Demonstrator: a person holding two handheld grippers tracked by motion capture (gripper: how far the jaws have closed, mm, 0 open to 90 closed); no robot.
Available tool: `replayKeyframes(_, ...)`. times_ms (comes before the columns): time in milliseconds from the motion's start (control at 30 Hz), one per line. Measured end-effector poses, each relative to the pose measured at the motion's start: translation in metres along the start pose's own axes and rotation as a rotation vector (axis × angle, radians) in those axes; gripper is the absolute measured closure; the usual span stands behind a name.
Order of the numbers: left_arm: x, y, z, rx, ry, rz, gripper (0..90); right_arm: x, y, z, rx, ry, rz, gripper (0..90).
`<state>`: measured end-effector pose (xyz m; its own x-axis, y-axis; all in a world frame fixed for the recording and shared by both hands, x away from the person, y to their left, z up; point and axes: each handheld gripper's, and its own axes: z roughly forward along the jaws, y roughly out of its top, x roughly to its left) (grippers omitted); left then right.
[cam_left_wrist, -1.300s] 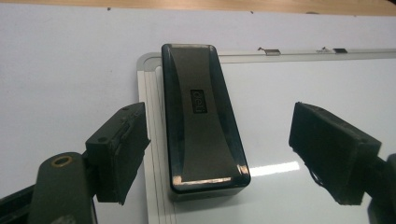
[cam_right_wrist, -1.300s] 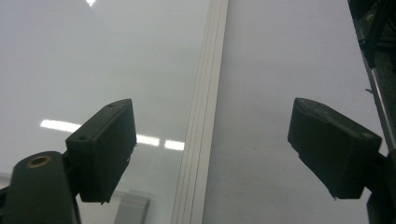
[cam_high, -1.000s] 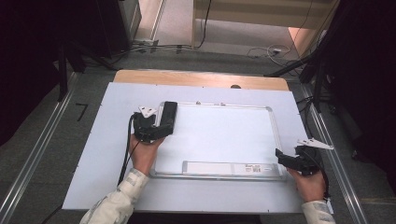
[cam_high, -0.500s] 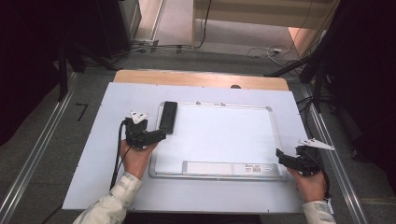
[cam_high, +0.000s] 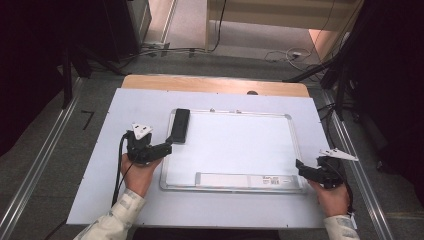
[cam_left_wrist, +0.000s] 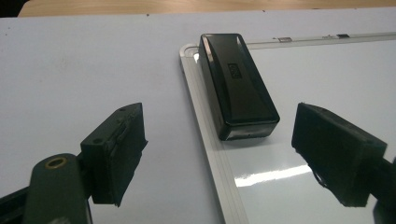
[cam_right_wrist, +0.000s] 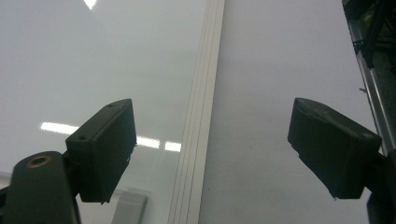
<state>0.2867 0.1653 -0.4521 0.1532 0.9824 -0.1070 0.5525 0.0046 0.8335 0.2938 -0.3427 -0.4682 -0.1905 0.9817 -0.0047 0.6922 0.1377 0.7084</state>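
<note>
Drawn back from the black eraser (cam_left_wrist: 238, 86), the left gripper (cam_high: 162, 149) is held wide apart, empty; the right gripper (cam_high: 301, 167) is spread over the whiteboard (cam_high: 235, 145) frame.

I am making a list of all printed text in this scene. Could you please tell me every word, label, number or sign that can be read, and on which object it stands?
No text can be read with certainty.
Small embossed mark on top of the black whiteboard eraser: too blurred to read.
Label strip with a dark code-like patch on the bottom edge of the whiteboard: too small to read.
</note>
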Motion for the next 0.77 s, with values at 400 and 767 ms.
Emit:
replayKeyframes(400,0.016,-0.008,-0.014,-0.002,0.016,-0.019,17.7,0.000,0.000,0.000,0.000,-0.001,0.000,14.1)
replayKeyframes(767,0.029,-0.015,-0.017,0.010,0.047,-0.024,17.7,0.000,0.000,-0.001,0.000,-0.002,0.004,14.1)
